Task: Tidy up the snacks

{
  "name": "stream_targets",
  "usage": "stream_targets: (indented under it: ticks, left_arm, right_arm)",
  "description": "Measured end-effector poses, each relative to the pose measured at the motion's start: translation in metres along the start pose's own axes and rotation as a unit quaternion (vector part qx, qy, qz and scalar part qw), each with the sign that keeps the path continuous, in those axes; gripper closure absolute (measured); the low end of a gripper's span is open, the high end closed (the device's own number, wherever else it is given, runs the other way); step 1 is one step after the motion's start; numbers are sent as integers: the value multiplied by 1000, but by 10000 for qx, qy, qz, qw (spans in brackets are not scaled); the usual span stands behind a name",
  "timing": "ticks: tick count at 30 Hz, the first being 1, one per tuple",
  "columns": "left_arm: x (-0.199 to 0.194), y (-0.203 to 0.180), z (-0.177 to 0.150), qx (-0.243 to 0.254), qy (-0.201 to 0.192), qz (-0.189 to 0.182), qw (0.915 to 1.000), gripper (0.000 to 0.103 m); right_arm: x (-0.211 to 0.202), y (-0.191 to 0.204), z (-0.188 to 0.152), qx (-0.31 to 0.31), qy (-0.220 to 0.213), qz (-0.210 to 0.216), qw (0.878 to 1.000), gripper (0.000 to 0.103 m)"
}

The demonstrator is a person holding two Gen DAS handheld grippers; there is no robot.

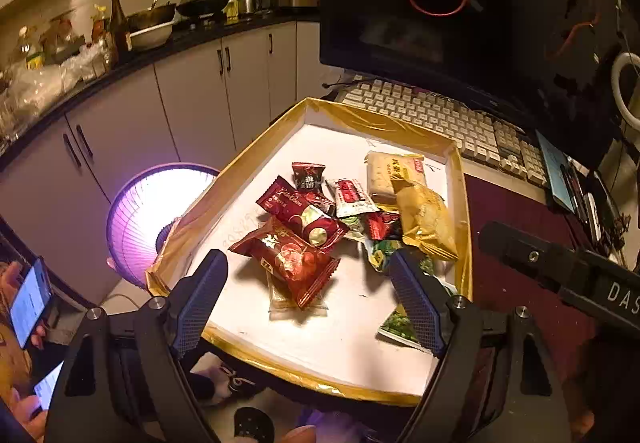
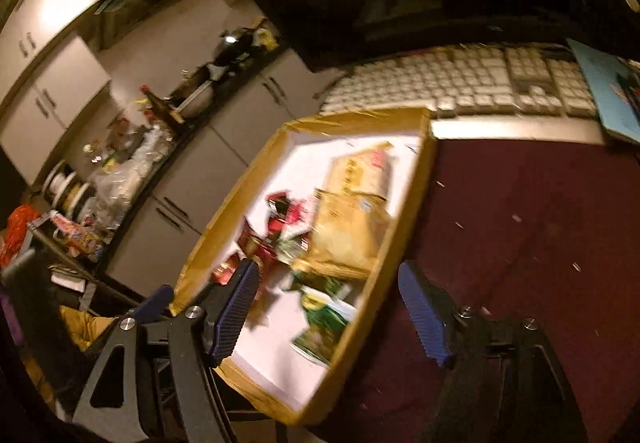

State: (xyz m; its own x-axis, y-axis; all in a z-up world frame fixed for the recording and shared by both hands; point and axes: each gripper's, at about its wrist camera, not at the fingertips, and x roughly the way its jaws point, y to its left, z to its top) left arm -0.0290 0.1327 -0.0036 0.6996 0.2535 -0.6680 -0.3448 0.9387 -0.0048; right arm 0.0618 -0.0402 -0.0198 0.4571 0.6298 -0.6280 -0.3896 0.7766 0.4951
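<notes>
A gold-rimmed tray (image 1: 260, 147) is sitting at the desk's (image 1: 516, 211) left edge, holding the snacks piled toward its right rim. Left gripper (image 1: 308, 299) is hovering with fingers spread wide, empty; right gripper (image 2: 328, 307) likewise, straddling the tray's right rim.

The white tray floor (image 1: 320, 331) lay bare nearest the camera and along its left side; the snack pile (image 1: 344, 219) crowded the middle and right. The gold rim (image 1: 464, 211) (low-walled) bordered open maroon cloth (image 2: 520, 223).
</notes>
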Motion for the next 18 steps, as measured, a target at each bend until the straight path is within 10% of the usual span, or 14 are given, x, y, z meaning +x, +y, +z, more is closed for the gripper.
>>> stream_targets:
  ticks: [18]
  left_arm:
    - [2, 1, -9, -61, 52, 67, 9999, 20]
  right_arm:
    - [5, 4, -11, -15, 135, -244, 9996, 28]
